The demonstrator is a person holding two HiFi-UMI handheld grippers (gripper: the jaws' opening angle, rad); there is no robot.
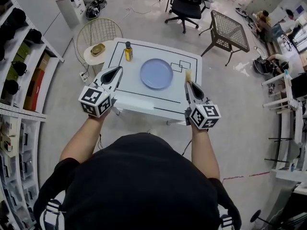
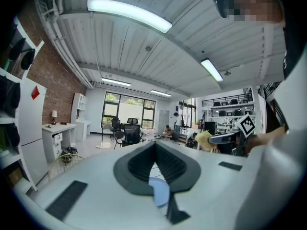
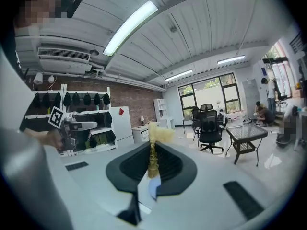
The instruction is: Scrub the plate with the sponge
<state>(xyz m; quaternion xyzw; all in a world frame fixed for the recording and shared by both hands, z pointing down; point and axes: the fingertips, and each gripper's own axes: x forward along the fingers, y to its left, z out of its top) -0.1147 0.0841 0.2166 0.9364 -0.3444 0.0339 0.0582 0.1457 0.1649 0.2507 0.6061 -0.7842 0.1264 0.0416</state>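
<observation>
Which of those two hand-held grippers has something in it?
The right gripper: its fingers pinch a yellow sponge. The left gripper is shut on nothing.

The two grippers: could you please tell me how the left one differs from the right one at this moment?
The left gripper is shut on nothing; the right gripper is shut on the yellow sponge. The left gripper sits left of the blue plate, the right gripper to its right. Both point over the white table's near edge.

Head view steeply down onto table (image 1: pixel 144 102), gripper views low and level across it, all sharing plate (image 1: pixel 156 73).
</observation>
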